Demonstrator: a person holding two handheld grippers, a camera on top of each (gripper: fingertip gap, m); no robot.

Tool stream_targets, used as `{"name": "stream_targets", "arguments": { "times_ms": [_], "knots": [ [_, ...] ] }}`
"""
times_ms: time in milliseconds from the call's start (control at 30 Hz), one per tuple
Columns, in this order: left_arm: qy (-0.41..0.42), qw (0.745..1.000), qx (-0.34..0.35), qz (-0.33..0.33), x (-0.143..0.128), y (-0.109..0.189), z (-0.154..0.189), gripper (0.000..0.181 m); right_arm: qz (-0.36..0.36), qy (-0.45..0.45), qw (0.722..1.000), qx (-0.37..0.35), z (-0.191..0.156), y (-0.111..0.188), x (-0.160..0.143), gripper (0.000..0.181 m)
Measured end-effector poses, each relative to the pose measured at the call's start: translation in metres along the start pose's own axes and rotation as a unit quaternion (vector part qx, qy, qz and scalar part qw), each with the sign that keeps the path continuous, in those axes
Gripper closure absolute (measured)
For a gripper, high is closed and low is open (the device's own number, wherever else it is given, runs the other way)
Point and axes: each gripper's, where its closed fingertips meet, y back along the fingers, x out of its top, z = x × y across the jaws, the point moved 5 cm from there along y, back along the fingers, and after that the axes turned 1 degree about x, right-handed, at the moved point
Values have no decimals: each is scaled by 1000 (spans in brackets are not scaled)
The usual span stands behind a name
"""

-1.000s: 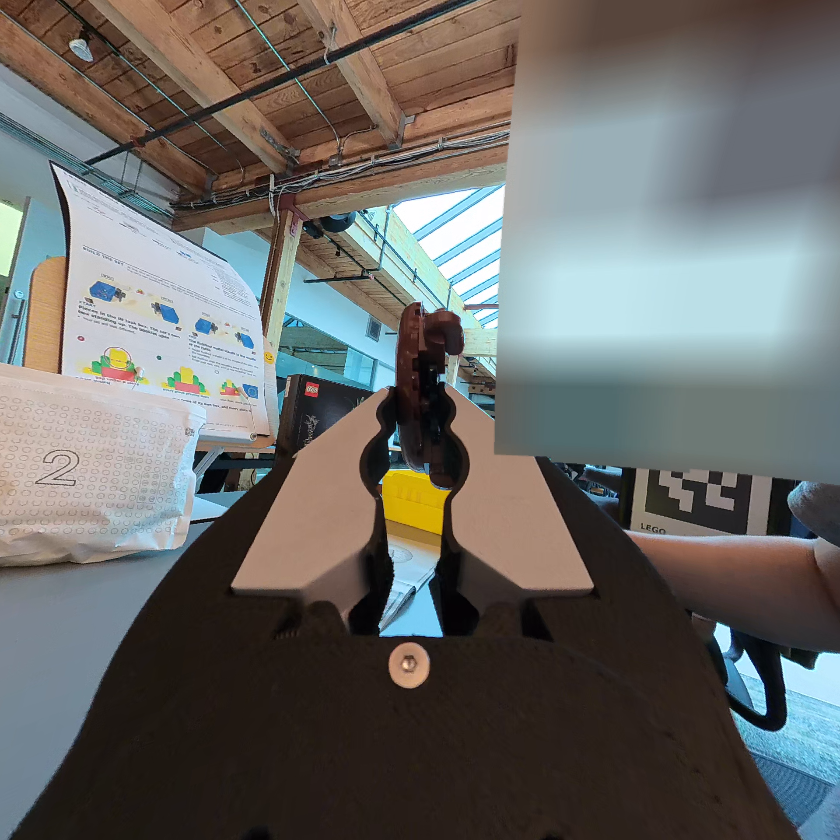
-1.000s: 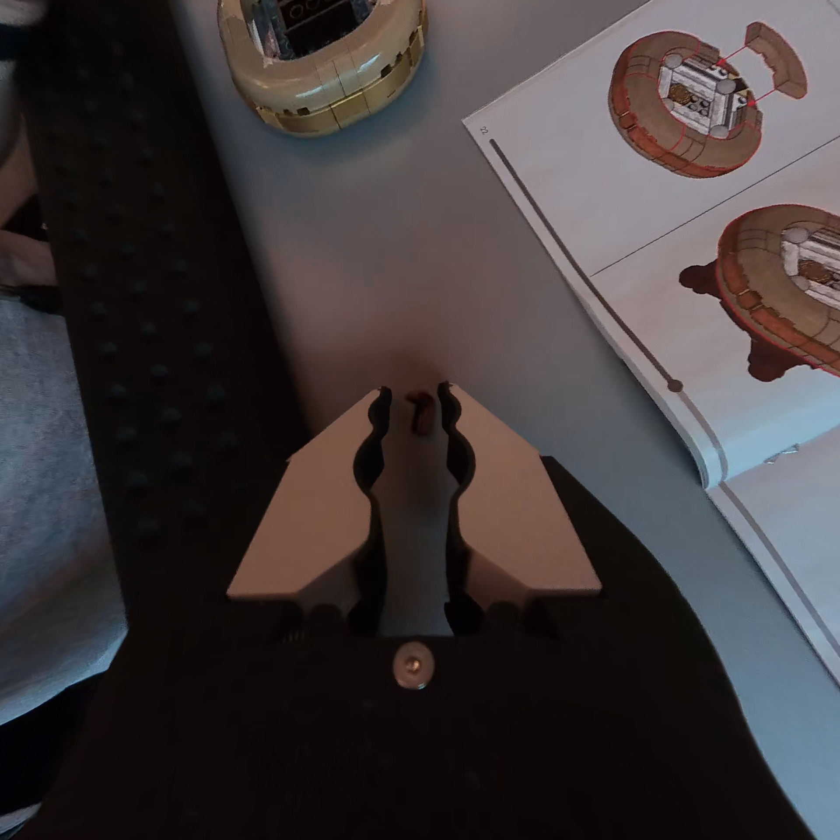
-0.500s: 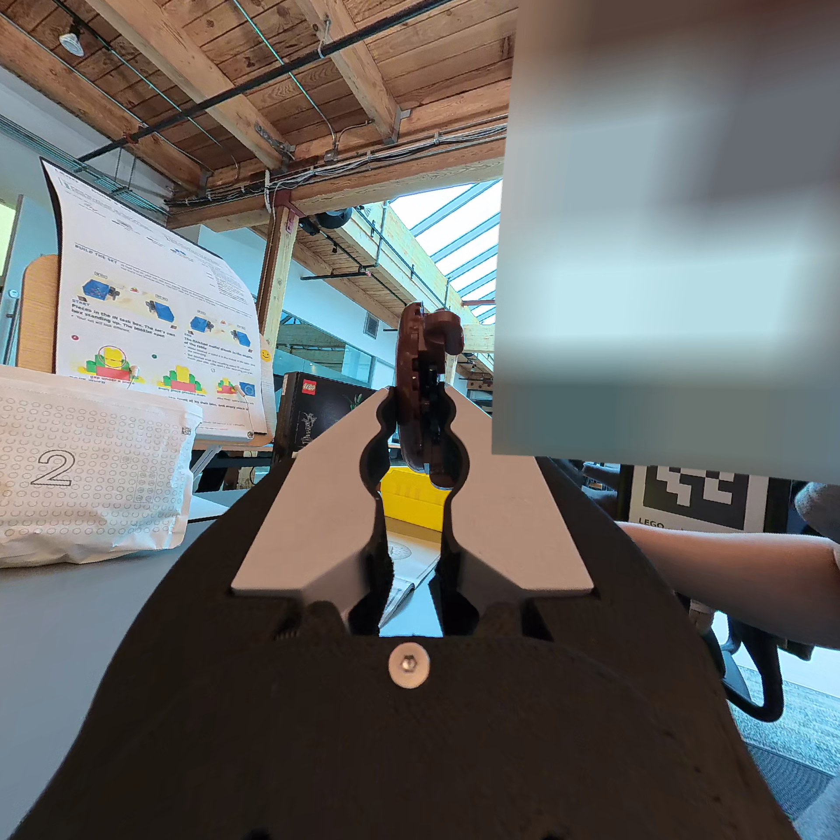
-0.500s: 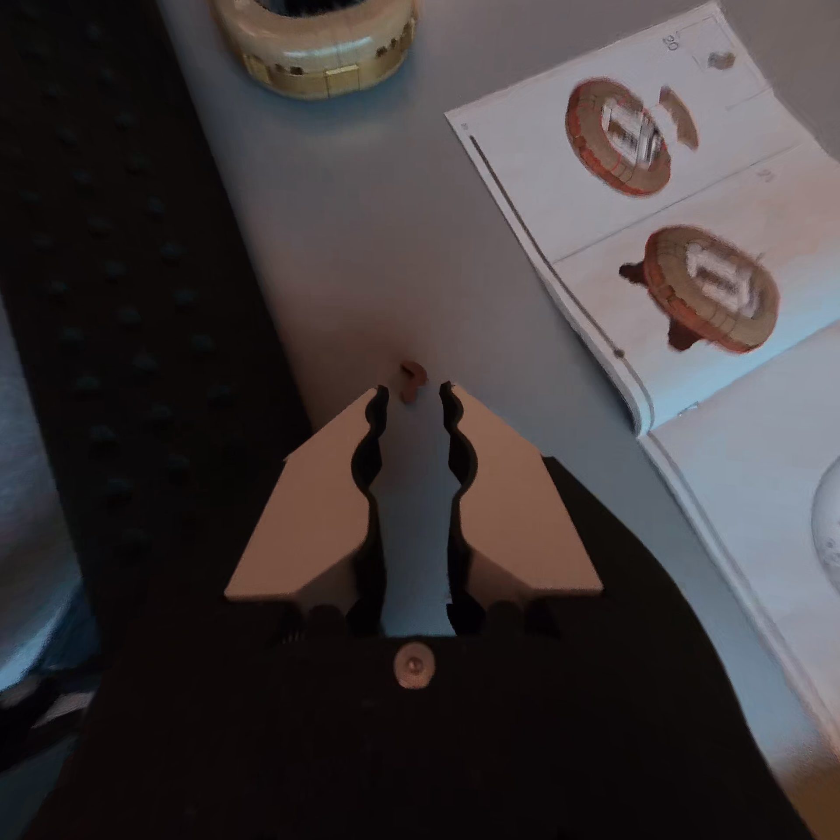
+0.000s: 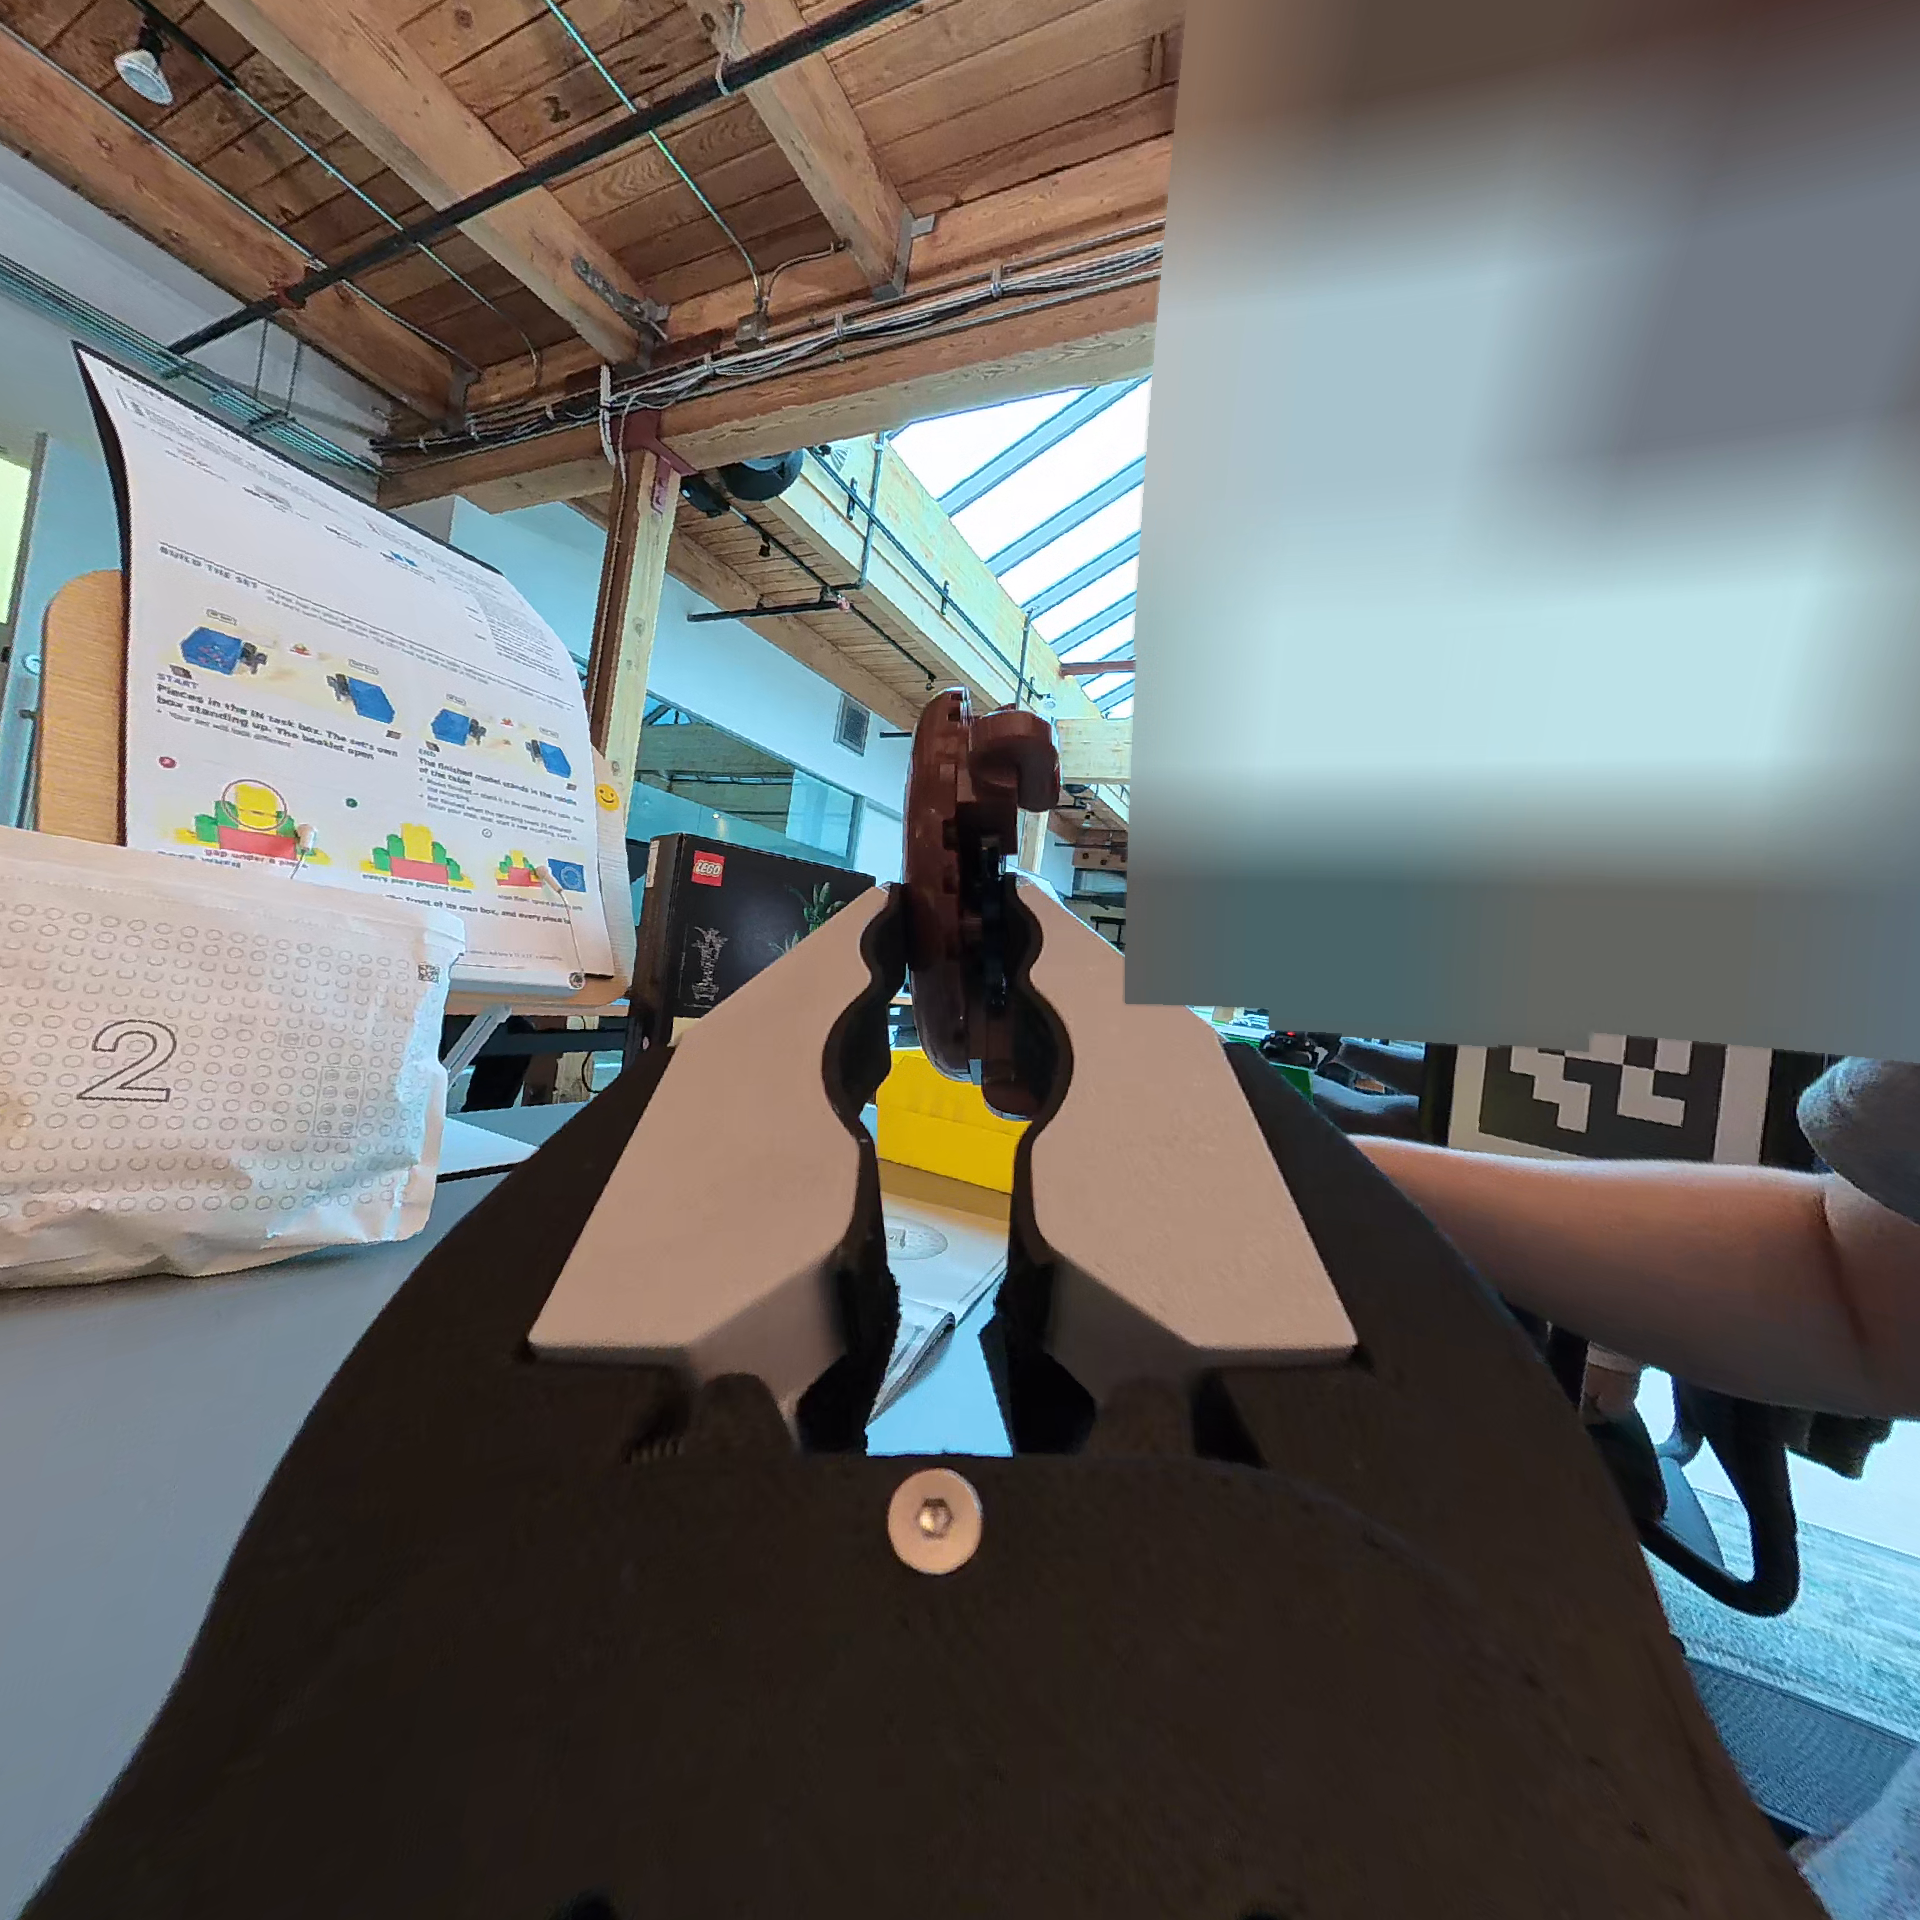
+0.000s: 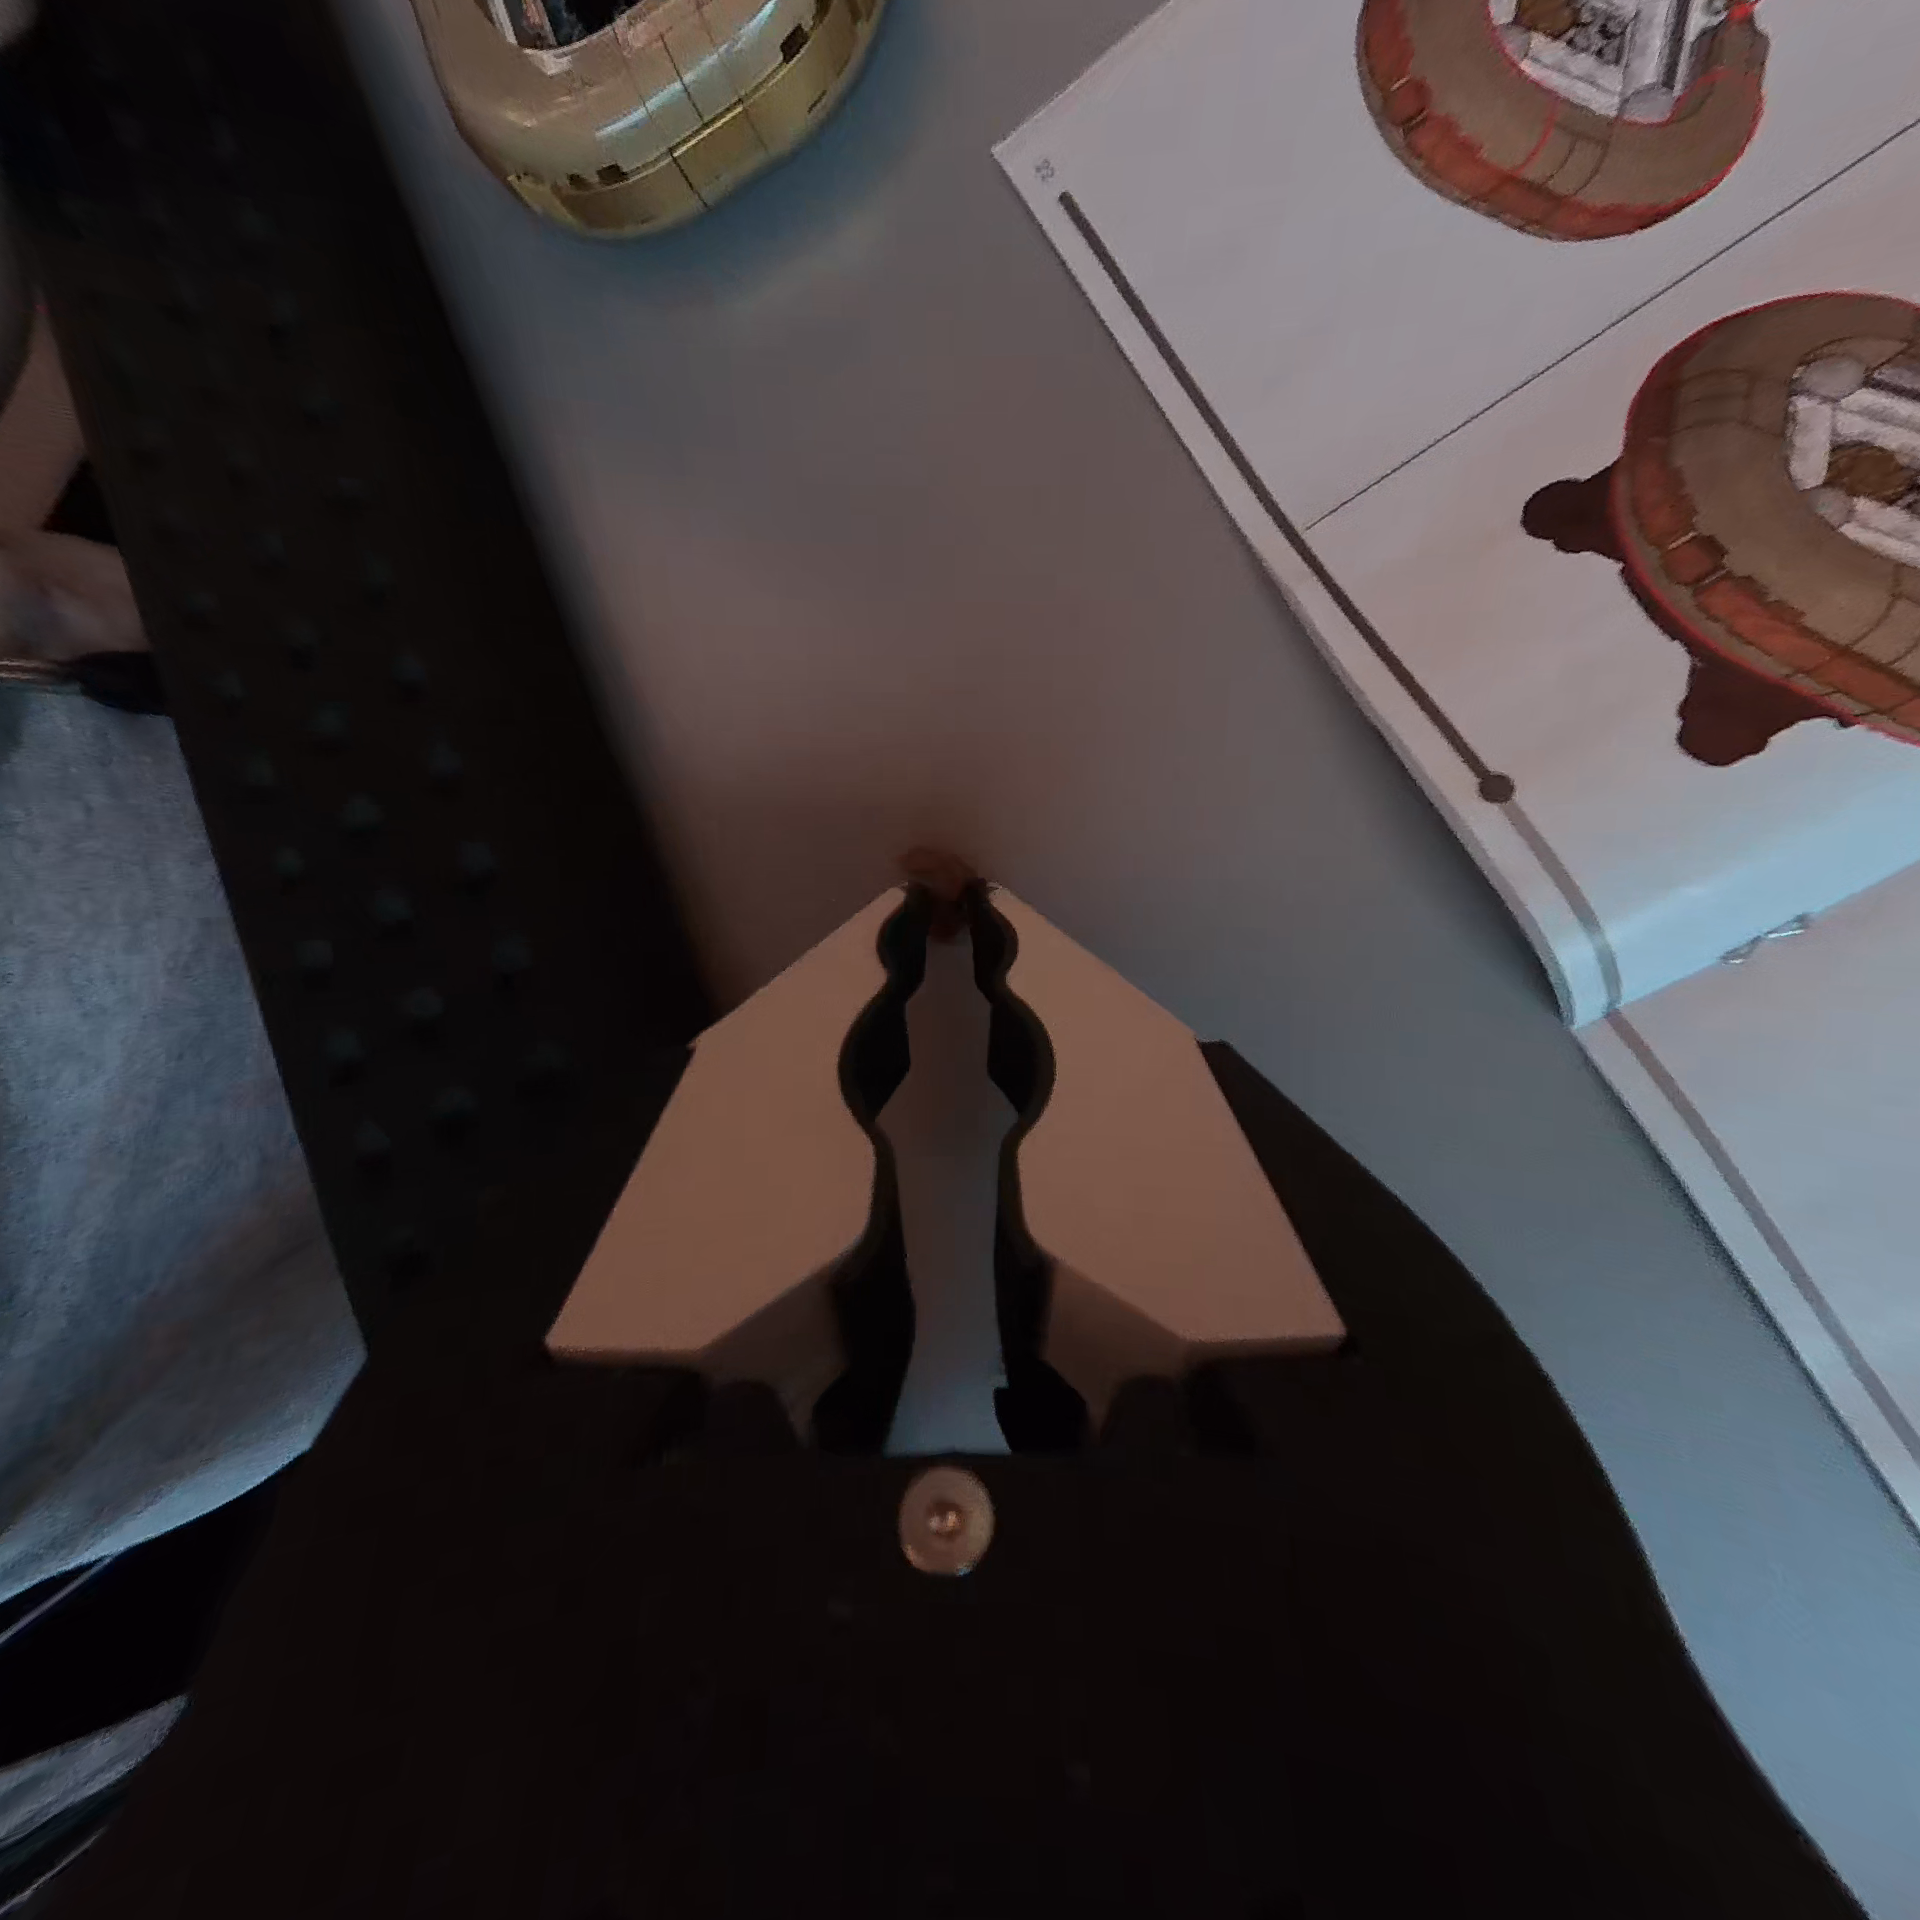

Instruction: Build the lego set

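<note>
A tiny brown piece sits pinched right at the tips of the right claw, low over the grey tabletop, fingers nearly together. Up in the air, the left claw clamps a dark brown assembly edge-on, its top poking above the tips. Instruction booklet lies open to the right, tan ring build ahead.

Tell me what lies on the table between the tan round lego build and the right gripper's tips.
Bare grey table, in the right wrist view. The tan round build sits far off; the right gripper pinches a small brown piece.
</note>
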Motion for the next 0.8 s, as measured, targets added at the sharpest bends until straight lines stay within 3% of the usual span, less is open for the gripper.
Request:
{"name": "stream_targets", "arguments": {
  "times_ms": [100, 200, 300, 367, 533, 633, 800],
  "knots": [
    [3, 1000, -1, -3, -1, -1, -1, 167, 6, 35, 999, -30, -2, -2, 4, 175],
    [1, 1000, -2, -5, -2, -1, 0, 166, 52, 93, 987, -124, 11, 7, 24, 175],
    [2, 1000, -1, -3, -1, -1, 0, 166, 122, 184, 929, -298, 38, 29, 53, 176],
    [2, 1000, 0, -2, -1, 0, 0, 166, 107, 257, 883, -377, 50, 28, 60, 175],
    [-1, 1000, 4, -4, -1, 0, -1, 166, 2, 411, 802, -433, 53, -3, 53, 174],
    [2, 1000, 3, -2, -1, 0, -1, 167, -13, 425, 809, -405, 47, -11, 48, 173],
    [4, 1000, 1, 0, 0, 0, -1, 166, -41, 465, 783, -412, 41, -14, 42, 174]
  ]
}}
